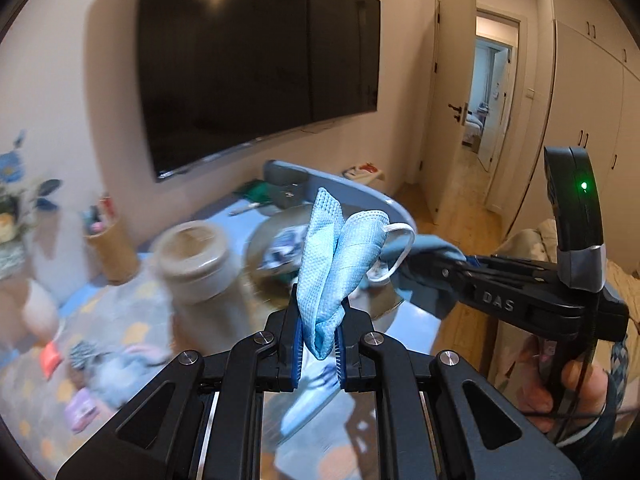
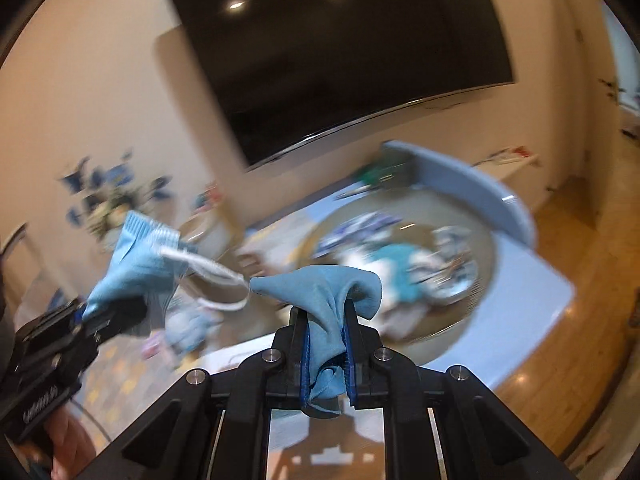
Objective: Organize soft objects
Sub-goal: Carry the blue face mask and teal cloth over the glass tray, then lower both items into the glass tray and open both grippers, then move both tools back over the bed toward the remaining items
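Mask [image 1: 340,256] clamped upright in left hand-held gripper [image 1: 319,344].

Warm indoor light, ceiling lamps glaring in the television [image 2: 340,60], heavy motion blur, fisheye bending, dark vignetted corners

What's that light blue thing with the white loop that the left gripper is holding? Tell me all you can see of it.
It looks like a disposable face mask: light blue, textured woven-looking fabric, crumpled and folded into two upright lobes. The left gripper pinches its lower end between blue pads, holding it above the table. Its white elastic ear loop stretches sideways toward the darker blue cloth in the right gripper.
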`<state>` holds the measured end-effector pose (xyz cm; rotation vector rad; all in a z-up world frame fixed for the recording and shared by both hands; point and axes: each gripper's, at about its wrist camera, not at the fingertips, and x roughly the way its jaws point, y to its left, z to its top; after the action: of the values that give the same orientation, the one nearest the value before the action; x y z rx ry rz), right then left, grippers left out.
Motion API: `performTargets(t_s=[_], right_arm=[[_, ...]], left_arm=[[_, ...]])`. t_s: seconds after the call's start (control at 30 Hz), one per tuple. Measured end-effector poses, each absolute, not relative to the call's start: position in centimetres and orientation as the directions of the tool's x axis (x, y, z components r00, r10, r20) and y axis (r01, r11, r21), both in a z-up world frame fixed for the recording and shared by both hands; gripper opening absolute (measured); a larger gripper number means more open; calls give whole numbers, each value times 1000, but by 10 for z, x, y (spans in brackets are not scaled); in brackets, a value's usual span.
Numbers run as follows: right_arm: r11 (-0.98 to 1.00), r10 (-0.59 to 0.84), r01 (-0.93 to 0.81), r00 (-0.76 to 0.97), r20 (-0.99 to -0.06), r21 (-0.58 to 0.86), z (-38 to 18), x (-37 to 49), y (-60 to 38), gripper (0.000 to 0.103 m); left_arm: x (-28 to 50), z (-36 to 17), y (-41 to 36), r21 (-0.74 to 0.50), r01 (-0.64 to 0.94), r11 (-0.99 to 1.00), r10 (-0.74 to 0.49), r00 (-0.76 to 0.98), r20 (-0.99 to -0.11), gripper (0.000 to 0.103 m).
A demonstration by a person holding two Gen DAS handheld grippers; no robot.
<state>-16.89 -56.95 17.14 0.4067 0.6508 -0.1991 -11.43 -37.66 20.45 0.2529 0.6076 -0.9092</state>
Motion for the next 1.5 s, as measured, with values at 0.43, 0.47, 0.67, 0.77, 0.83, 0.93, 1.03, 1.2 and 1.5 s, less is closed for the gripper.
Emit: performTargets(t_s=[0.43,0.47,0.67,0.77,0.83,0.93,1.03,1.2,1.5], right_arm=[[830,-265,515,699,-664,212,166,-112,-658,13],[826,-265,522,692,-672,213,162,-107,-661,13],[840,-205,490,682,-702,231,144,-84,-665,14],[832,-149,482,672,-725,275,134,-84,-675,16],[834,-118,468,668,-734,292,130,-86,-679,33],[835,-155,487,655,-740,256,129,-93,-676,57],[830,-157,490,666,-729,268,135,-106,-674,57],[824,-147,482,690,-709,299,143,-127,-667,57],[890,-85,381,676,-732,249,130,-171,-582,58]], left_arm=[[-59,186,-480,-75,713,697,-596,518,-614,12],[-53,184,-484,-70,702,709,-586,531,-613,13],[-30,168,-503,-42,675,737,-534,543,-648,42],[-32,162,-503,-59,696,716,-546,505,-668,50],[-36,161,-501,-51,695,717,-543,512,-666,51],[-41,162,-494,-71,704,706,-556,490,-671,51],[-53,170,-480,-113,723,681,-593,454,-665,51],[-82,198,-433,-225,752,620,-679,369,-635,51],[-98,206,-289,-239,634,735,-626,501,-597,51]])
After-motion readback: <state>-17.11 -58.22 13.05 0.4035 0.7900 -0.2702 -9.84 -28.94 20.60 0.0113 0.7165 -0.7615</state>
